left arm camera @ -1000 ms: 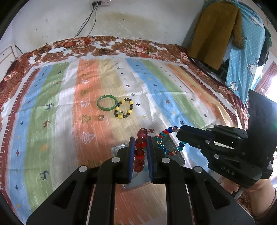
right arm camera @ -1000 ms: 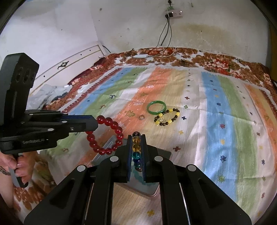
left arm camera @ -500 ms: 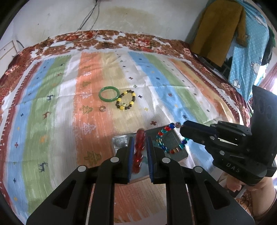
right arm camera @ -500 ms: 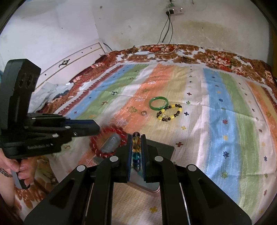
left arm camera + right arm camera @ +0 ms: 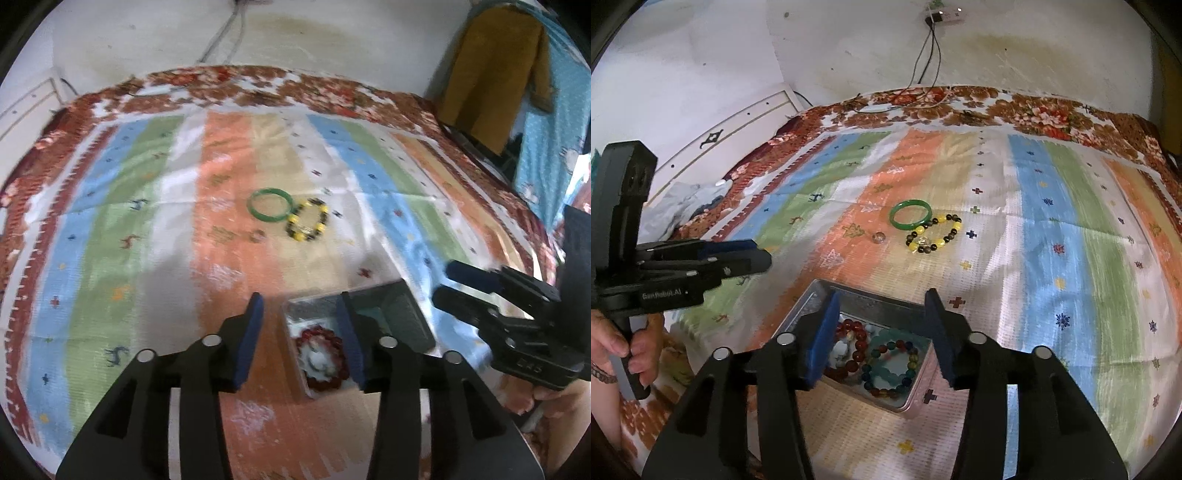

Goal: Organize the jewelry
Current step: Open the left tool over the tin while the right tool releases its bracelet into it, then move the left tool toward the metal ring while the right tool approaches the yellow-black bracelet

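Both the left gripper [image 5: 301, 328] and right gripper [image 5: 881, 323] gape wide, empty. The green bangle [image 5: 911, 214] lies on the striped bedspread [image 5: 1052, 240], touching the yellow-and-dark bead bracelet [image 5: 934, 234] — probably rigid, slick, breakable; pinch across its rim.

From my seat I see the bedspread [image 5: 1052, 236] striped blue, green, white, orange and beige, dotted with small crosses and animal figures, inside a brown-and-red floral border. On it lie a plain green bangle [image 5: 911, 214] and a bracelet of yellow and dark beads [image 5: 934, 233]; in the grey metal tin [image 5: 812, 299] sit a deep red bead bracelet [image 5: 851, 345] and a multicoloured one [image 5: 890, 363] of teal, blue, red and yellow beads. Both grippers are black with blue finger pads [image 5: 823, 338], and the small bead [image 5: 256, 235] on the orange stripe looks brownish, though it's blurred.
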Motion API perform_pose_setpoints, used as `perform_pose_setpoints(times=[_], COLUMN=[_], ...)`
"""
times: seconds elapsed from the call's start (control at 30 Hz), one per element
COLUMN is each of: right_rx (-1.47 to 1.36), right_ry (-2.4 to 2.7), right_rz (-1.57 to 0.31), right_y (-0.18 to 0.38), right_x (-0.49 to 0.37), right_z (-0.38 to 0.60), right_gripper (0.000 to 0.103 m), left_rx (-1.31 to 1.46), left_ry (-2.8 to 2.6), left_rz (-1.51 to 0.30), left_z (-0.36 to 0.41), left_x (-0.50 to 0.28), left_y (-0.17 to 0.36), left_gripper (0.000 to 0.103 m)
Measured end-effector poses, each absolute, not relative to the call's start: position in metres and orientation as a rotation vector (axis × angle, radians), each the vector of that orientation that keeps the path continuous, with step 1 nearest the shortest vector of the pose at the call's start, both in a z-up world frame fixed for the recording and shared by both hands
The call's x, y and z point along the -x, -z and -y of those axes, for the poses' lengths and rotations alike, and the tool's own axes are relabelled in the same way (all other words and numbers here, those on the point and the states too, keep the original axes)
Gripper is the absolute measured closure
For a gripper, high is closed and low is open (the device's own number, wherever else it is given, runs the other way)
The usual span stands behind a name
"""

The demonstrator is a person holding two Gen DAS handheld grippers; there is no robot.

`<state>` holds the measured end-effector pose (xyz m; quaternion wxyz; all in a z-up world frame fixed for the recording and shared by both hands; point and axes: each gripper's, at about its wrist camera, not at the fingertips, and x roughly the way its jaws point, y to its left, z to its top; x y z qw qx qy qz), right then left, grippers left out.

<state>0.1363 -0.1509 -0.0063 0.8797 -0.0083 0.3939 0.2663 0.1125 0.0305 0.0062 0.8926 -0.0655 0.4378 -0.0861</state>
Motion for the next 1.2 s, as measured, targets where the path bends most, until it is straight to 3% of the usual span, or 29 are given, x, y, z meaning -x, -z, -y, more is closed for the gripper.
perform_pose_setpoints(times=[0.4, 0.97, 1.2], right_rx=[-0.010, 0.015, 0.020], right_ry=[-0.512, -0.463, -0.430], right_rz=[-0.849, -0.890, -0.911], right_y=[0.012, 0.025, 0.031], right_x=[-0.161, -0.204, -0.226], right_z=[0.158, 0.154, 0.155], right_gripper=[0.041, 0.041, 0.041], left_rx=[0.156, 0.060, 0.005], left_ry=[0.124, 0.102, 0.090], left_rz=[-0.947, -0.996, -0.965], left_z=[-0.043, -0.035, -0.030], left_x=[-0.131, -0.179, -0.191], left_y=[0.007, 0.025, 0.028], left_gripper=[0.048, 0.042, 0.034])
